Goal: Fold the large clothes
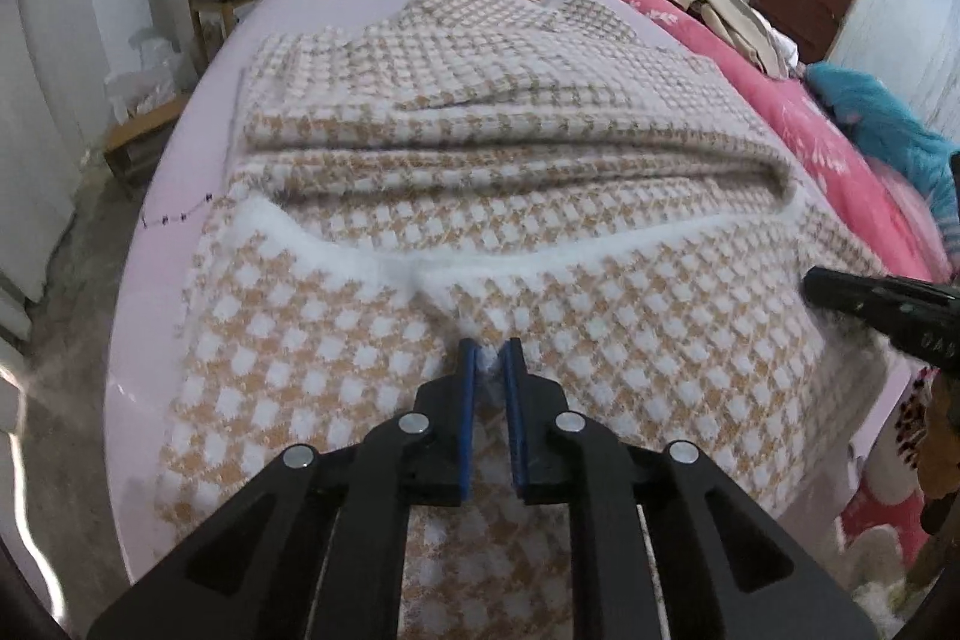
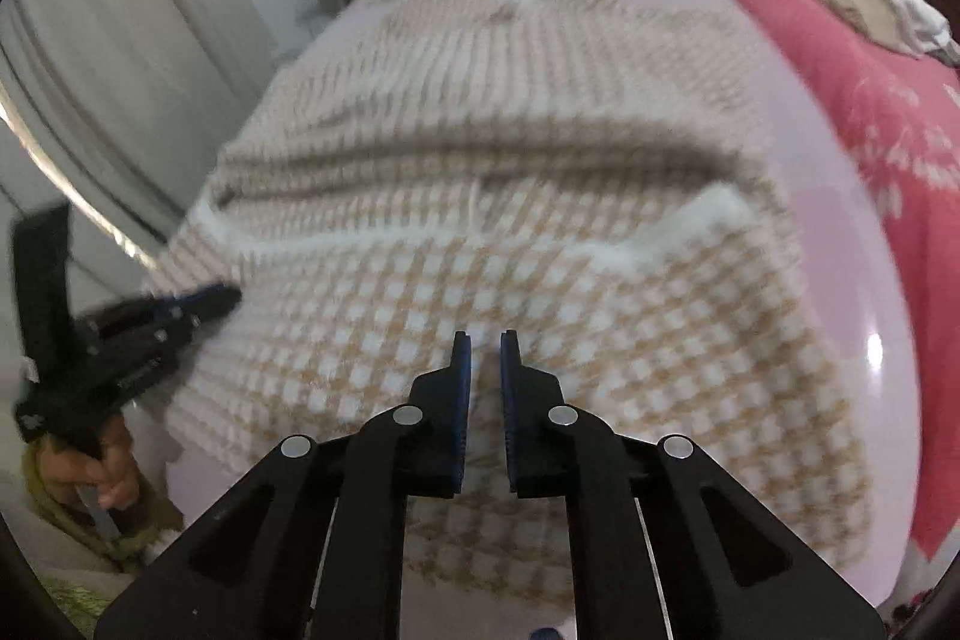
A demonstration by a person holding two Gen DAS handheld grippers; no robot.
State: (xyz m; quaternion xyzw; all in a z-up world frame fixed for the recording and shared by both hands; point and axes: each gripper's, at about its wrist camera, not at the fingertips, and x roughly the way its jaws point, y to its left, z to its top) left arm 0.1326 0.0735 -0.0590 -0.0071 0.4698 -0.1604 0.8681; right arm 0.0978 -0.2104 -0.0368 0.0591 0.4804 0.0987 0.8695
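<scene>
Clearly the big checked sweater (image 1: 480,196) lies flat across the pale pink bed (image 1: 180,196) so that it can be folded in stages: its far part is already doubled into a thick band across the middle, and the near part, with its fuzzy white edge (image 1: 384,256), spreads toward the person. The left gripper (image 1: 491,361) points steeply down with its blue pads drawn close, pinching a small tuft of the knit between them, a hold suited to lifting that near flap. The right gripper (image 2: 483,352) hovers over the same cloth further along, its jaws nearly closed (whether any fabric is caught there I cannot tell, the view being blurred). A pink quilt (image 1: 840,148) is bunched to one side, presumably keeping the folding area clear.
</scene>
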